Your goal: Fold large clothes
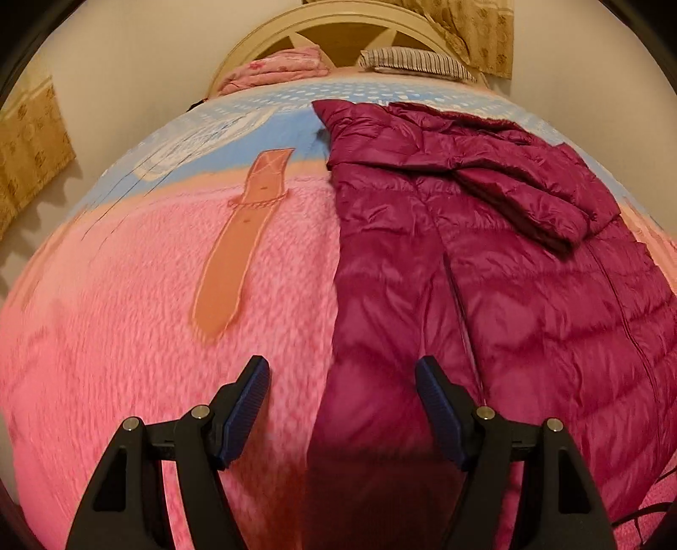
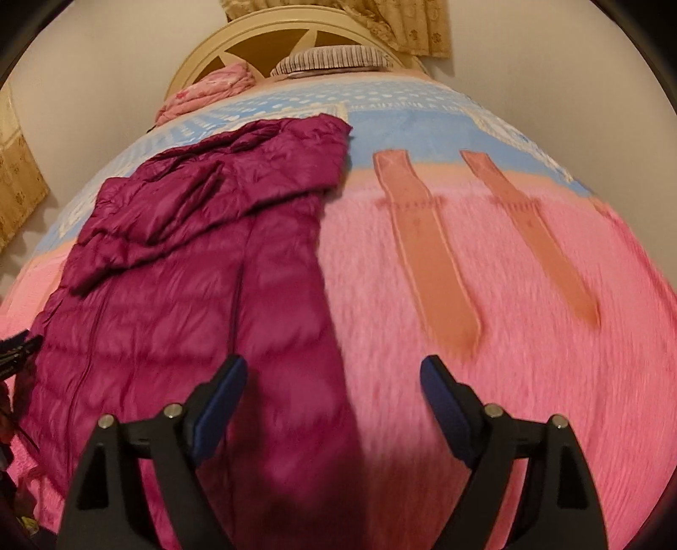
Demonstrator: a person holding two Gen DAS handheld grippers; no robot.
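Observation:
A magenta quilted puffer jacket (image 1: pixel 486 262) lies flat on the pink fleece bed cover (image 1: pixel 127 317), with one sleeve folded across its chest. It also shows in the right wrist view (image 2: pixel 190 275). My left gripper (image 1: pixel 342 372) is open and empty, hovering over the jacket's left edge near the hem. My right gripper (image 2: pixel 333 372) is open and empty, hovering over the jacket's right edge near the hem. Part of the left gripper (image 2: pixel 17 351) shows at the far left of the right wrist view.
The bed cover (image 2: pixel 529 380) has orange strap patterns (image 2: pixel 431 254) and a blue band at the far end. A striped pillow (image 1: pixel 416 62), a folded pink blanket (image 1: pixel 275 67) and a cream headboard (image 1: pixel 338 21) are at the head. Curtains (image 1: pixel 29 148) hang at the left.

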